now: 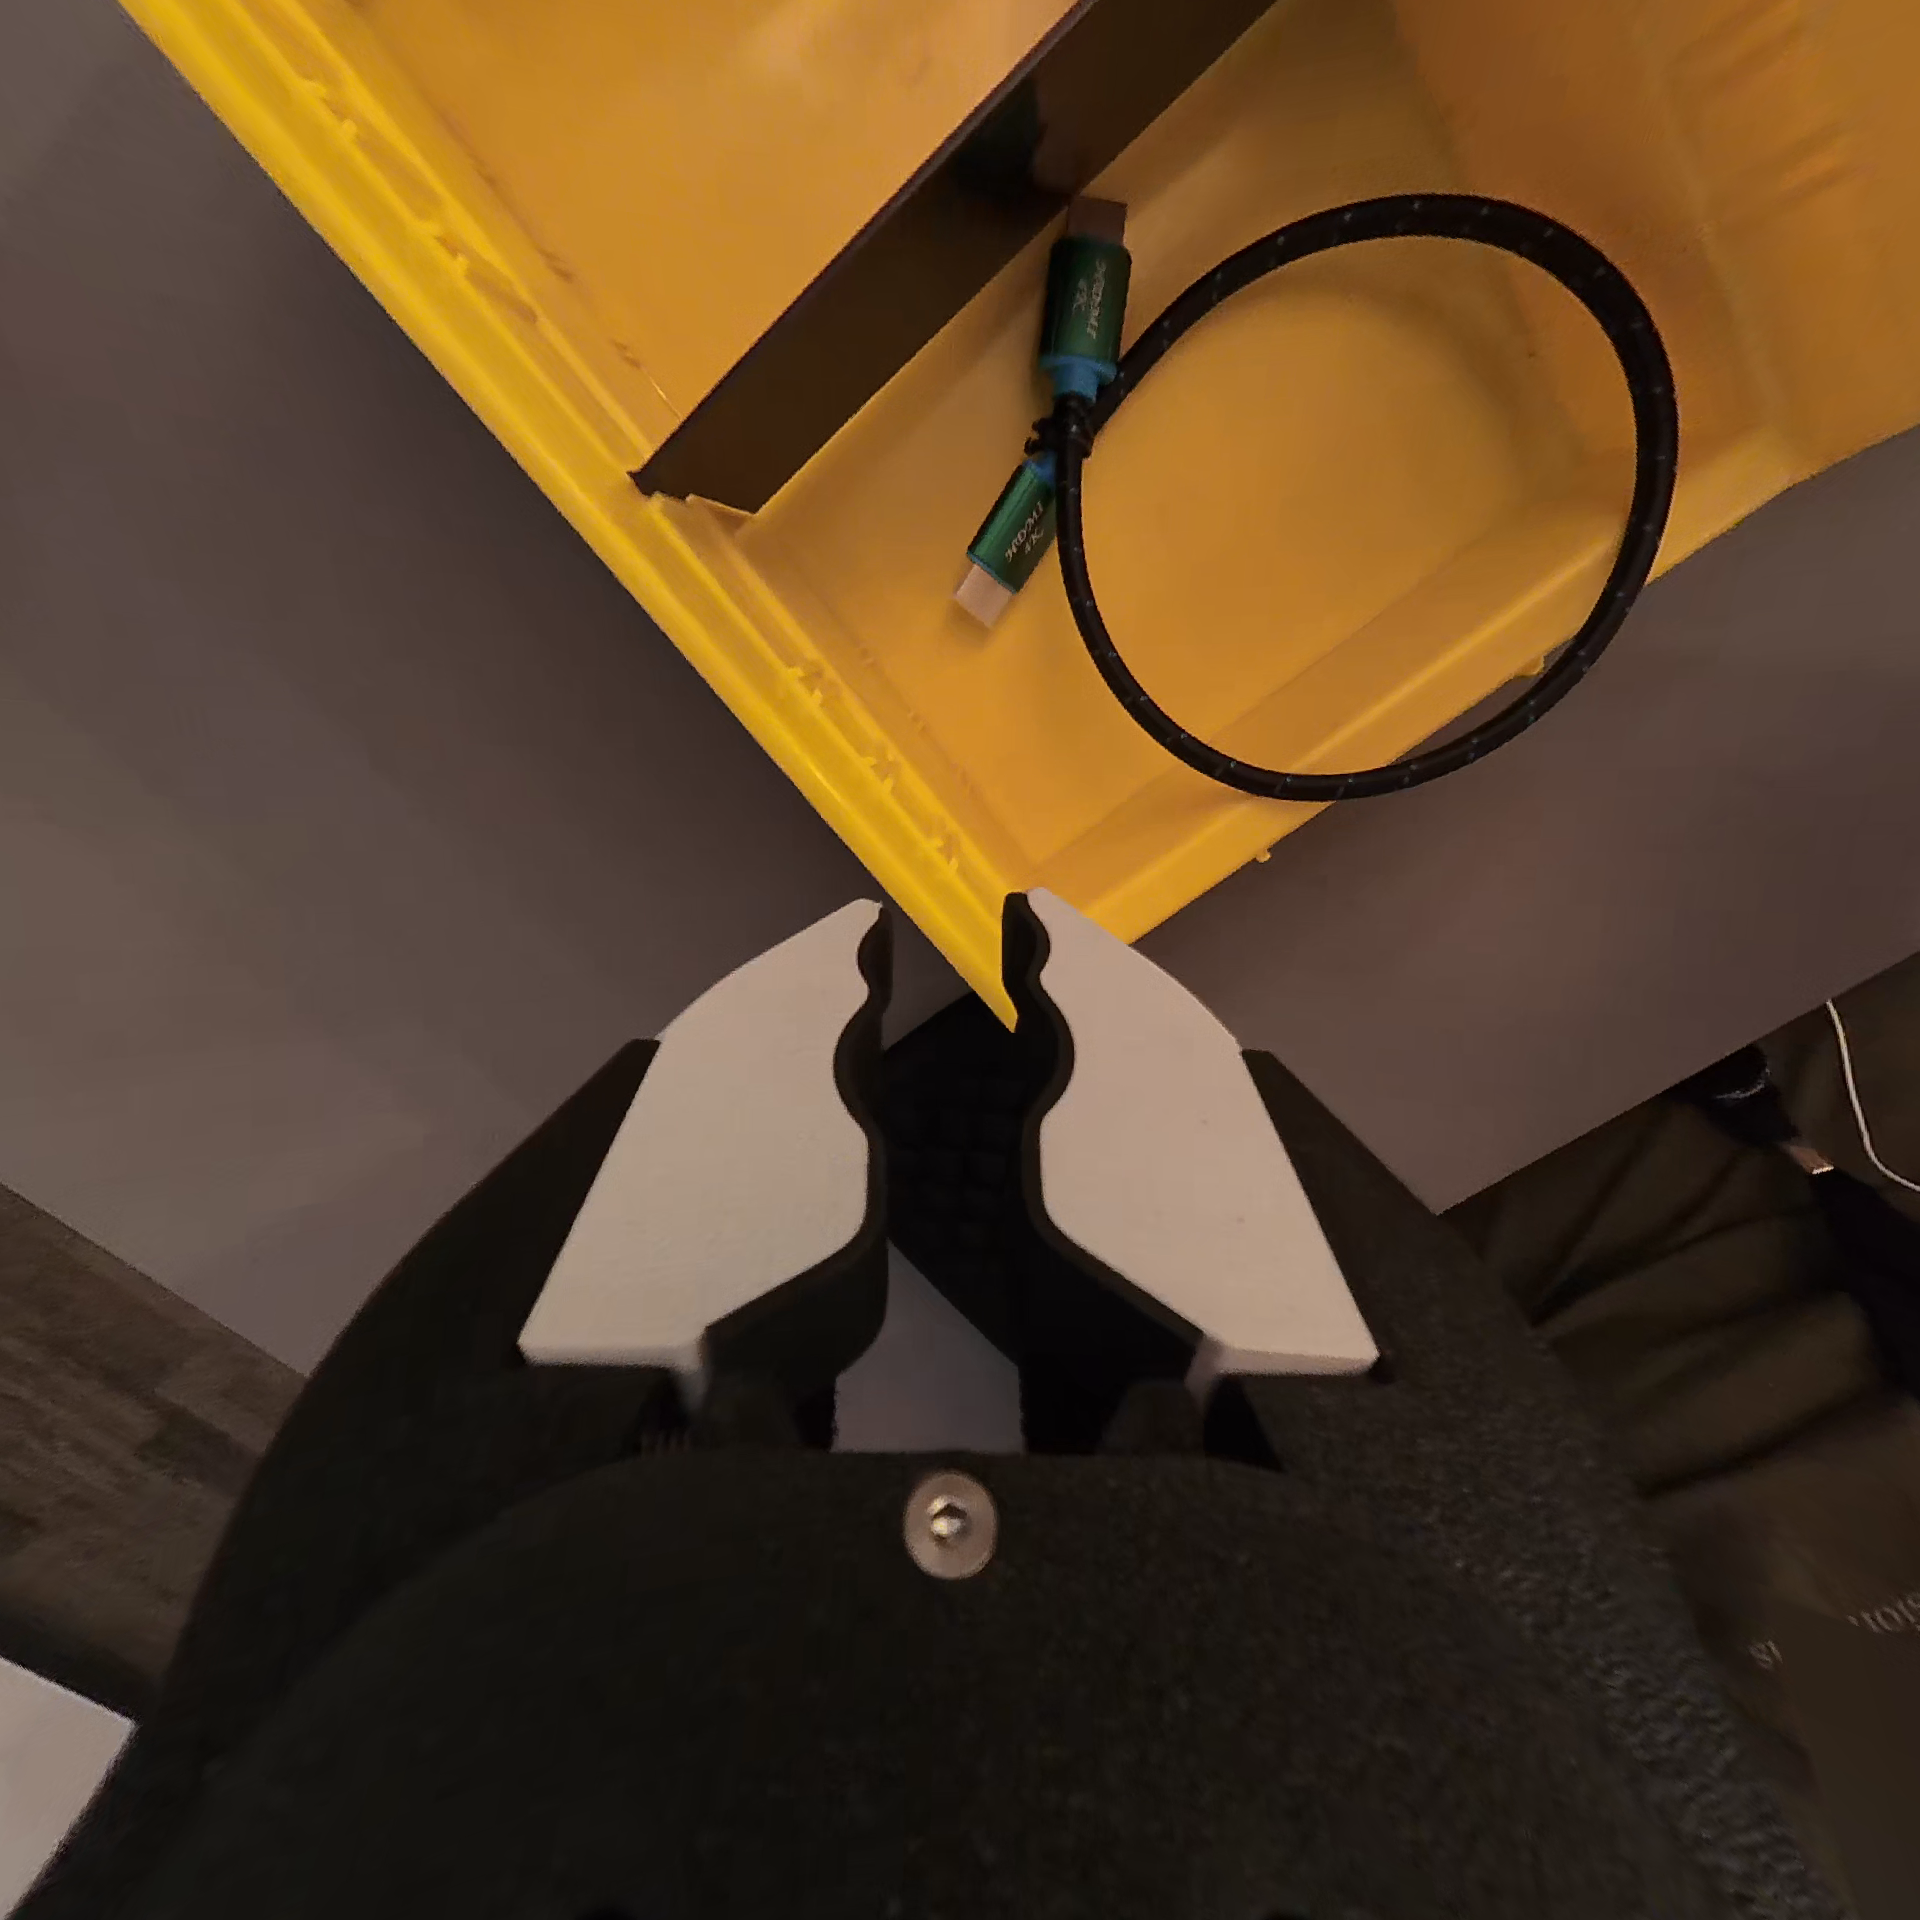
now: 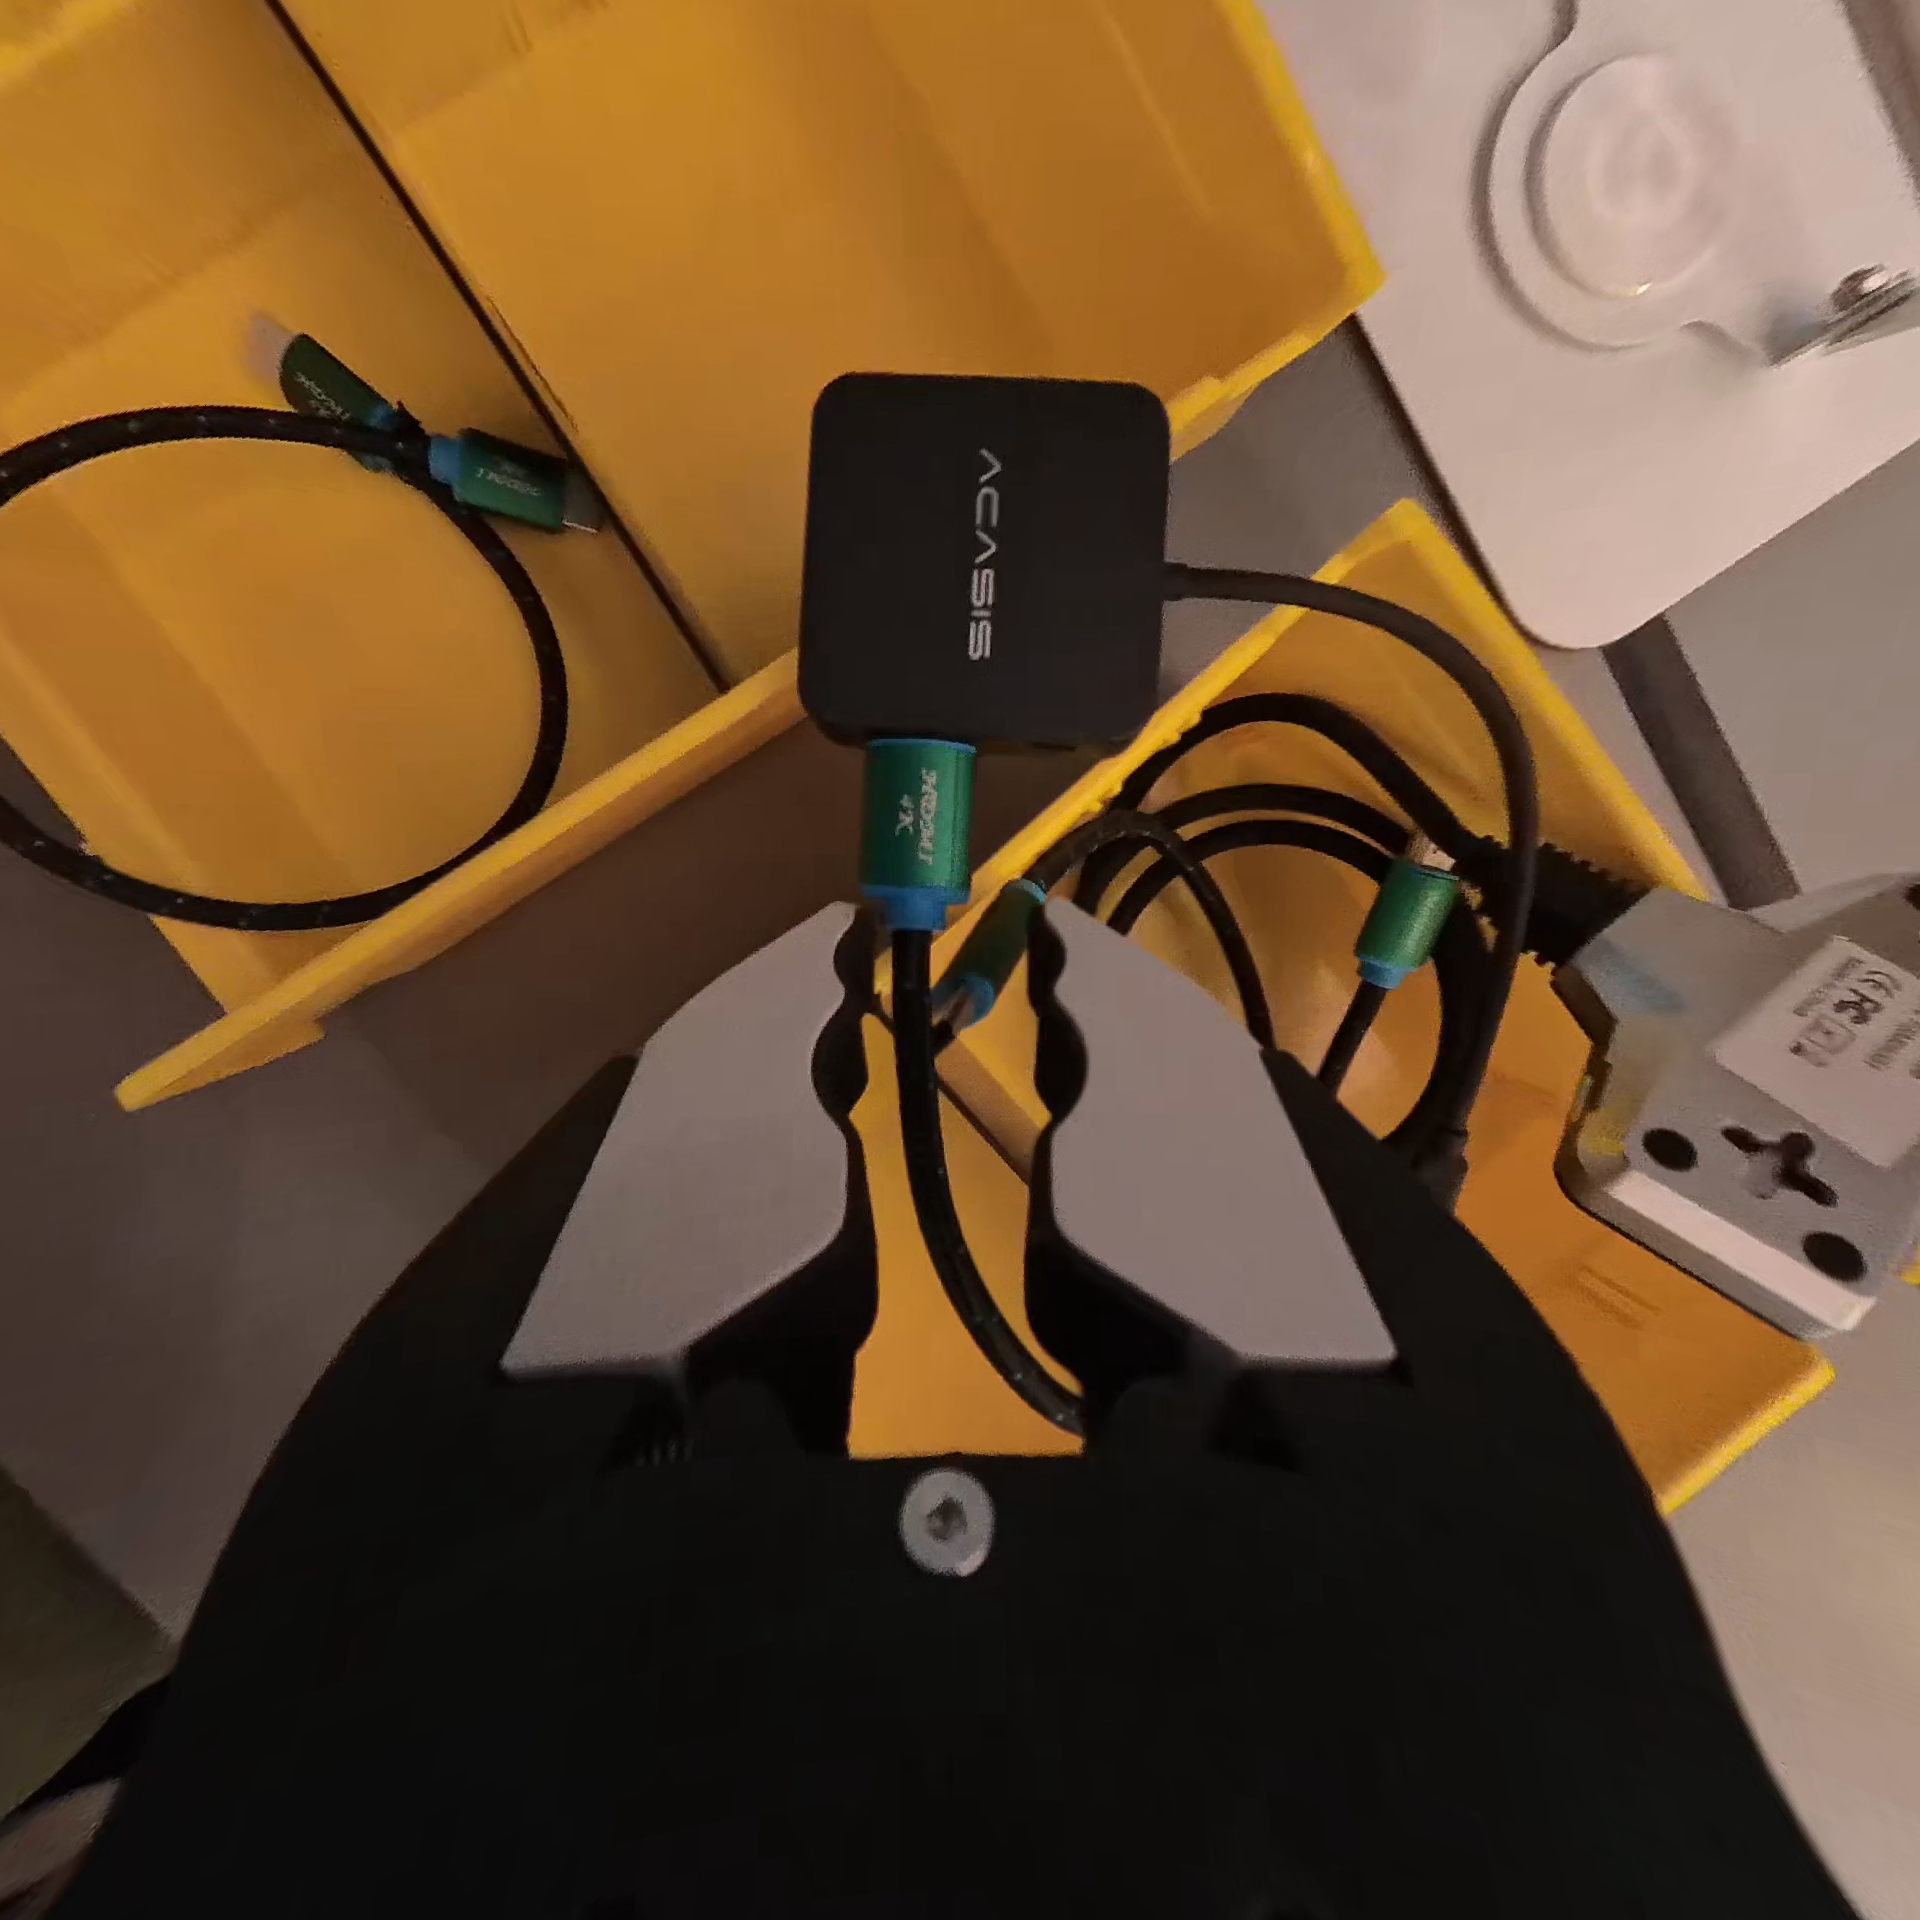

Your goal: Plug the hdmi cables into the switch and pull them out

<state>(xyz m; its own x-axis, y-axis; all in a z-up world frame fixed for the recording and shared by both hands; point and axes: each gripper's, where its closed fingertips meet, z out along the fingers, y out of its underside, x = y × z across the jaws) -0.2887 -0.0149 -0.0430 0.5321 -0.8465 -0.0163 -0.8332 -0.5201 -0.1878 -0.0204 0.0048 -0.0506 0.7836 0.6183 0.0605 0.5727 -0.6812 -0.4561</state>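
In the right wrist view a black square switch point(image 2: 982, 561) lies between two yellow trays. A green HDMI plug point(image 2: 920, 831) sits in its near side, and that plug's black braided cable point(image 2: 920, 1091) runs back between my right gripper's fingers. My right gripper point(image 2: 951, 920) is open just behind the plug, its pads apart from the cable. Two more green plugs point(image 2: 1408, 925) lie in the right tray point(image 2: 1382, 551). A coiled HDMI cable point(image 1: 1558, 499) lies in the left tray point(image 1: 810, 665). My left gripper point(image 1: 948, 914) hovers over that tray's corner, slightly open and empty.
The switch's own black lead point(image 2: 1455, 675) loops into the right tray. A grey-white block with holes point(image 2: 1745, 1122) rests on that tray's right side. A white piece with a clear disc point(image 2: 1652, 197) lies at top right. A dark divider point(image 1: 831, 343) splits the left tray. Grey tabletop point(image 1: 312, 623) surrounds it. The gap from one gripper's tips to the other's is roughly 25 cm.
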